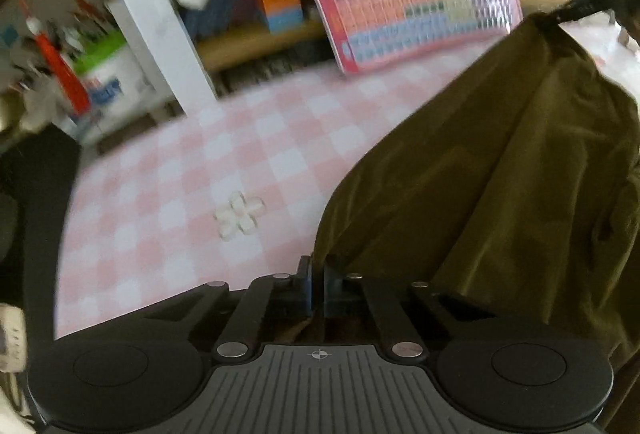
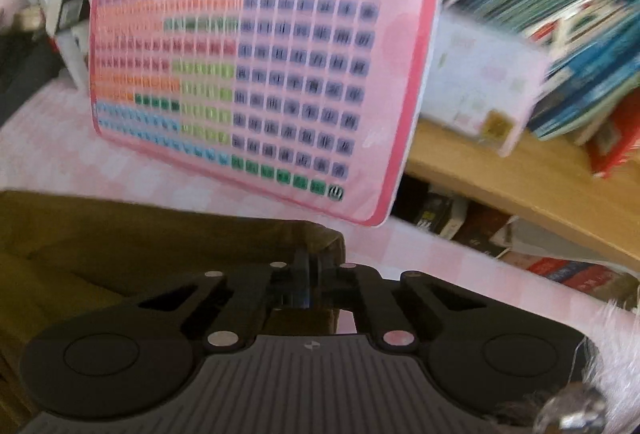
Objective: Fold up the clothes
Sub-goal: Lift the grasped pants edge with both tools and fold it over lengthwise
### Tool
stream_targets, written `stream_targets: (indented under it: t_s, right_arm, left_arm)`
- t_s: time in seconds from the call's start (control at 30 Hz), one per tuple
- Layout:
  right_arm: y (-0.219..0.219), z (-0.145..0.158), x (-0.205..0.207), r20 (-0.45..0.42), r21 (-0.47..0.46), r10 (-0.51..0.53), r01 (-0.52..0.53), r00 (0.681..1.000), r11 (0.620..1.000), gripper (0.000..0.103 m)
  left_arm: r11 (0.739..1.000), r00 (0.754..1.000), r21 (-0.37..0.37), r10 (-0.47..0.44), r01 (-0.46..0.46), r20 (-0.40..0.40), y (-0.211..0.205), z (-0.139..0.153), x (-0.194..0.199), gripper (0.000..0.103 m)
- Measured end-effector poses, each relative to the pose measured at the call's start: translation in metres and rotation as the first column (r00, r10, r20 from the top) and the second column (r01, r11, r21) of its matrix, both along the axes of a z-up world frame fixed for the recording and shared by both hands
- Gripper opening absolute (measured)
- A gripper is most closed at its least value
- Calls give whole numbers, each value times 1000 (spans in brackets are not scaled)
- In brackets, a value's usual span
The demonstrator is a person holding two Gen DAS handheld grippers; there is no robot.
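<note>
Pink chart board (image 2: 256,66) behind bare tablecloth (image 1: 168,194)

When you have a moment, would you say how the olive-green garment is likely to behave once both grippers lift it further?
The olive-green garment will probably stay floppy: it hangs in long folds between the right gripper and left gripper. It looks thin and likely light. Its slightly shiny surface suggests it may slip over the checked tablecloth.

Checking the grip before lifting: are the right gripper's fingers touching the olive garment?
Touching. The right wrist view shows the right gripper shut on the corner of the olive garment, cloth pinched between its fingers.
</note>
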State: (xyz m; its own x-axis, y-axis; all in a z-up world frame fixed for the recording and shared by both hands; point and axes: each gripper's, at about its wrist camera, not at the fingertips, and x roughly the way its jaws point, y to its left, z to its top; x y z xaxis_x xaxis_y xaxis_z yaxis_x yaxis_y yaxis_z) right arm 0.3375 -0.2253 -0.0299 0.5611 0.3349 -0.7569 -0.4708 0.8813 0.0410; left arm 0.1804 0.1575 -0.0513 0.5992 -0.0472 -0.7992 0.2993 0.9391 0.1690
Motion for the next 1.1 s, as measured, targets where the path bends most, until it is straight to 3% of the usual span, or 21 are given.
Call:
stream_targets:
  t_s: [0.17,0.3,0.5,0.57,0.6,0.63,0.7,0.83,0.9,1.0,1.03,1.1]
  right_arm:
    - [-14,50,-51,141,44,-90,85,986,995,3]
    - [-33,91,-113,238,114,-187,164,953,980,3]
    - [-64,113,-243,268,200,-328,281,906,939,3]
    - [-71,101,-285,227,207,-370,327,901,922,3]
    - [-75,88,-303,181,207,-400,363,898,909,3]
    - [-79,73,-321,131,203,-430,401,893,893,3]
    - [-85,44,-351,30,185,-488,475,872,860,5]
    - [-86,2,-387,-82,116,-608,613,790,782,12]
    - [-89,-3,-399,-134,146,-643,657,754,740,16]
    - [-92,-2,-414,-208,233,-661,693,721,683,36]
    - [-91,-1,-416,-236,268,-655,696,718,666,38]
    - [-90,-1,-415,-309,350,-632,703,710,619,46]
  left_arm:
    - [999,986,-25,-32,36,165,-2,42,-36,2]
    - [995,953,-30,-87,100,290,-9,74,-84,2]
    - [980,903,-13,-176,197,391,-17,96,-176,2]
    - [979,912,-32,-177,203,371,-17,83,-200,4]
    - [978,920,-50,-170,200,354,-16,76,-209,12]
    - [978,928,-69,-161,195,335,-15,68,-217,13]
    - [980,957,-128,-113,151,266,-12,50,-229,16]
    - [974,992,-226,-2,31,126,-4,28,-244,25]
    - [960,996,-278,53,-30,76,2,24,-251,30]
    - [891,988,-436,151,-128,17,17,26,-261,35]
    - [836,978,-516,206,-186,-19,25,24,-263,38]
    - [672,940,-668,313,-319,-134,41,13,-261,50]
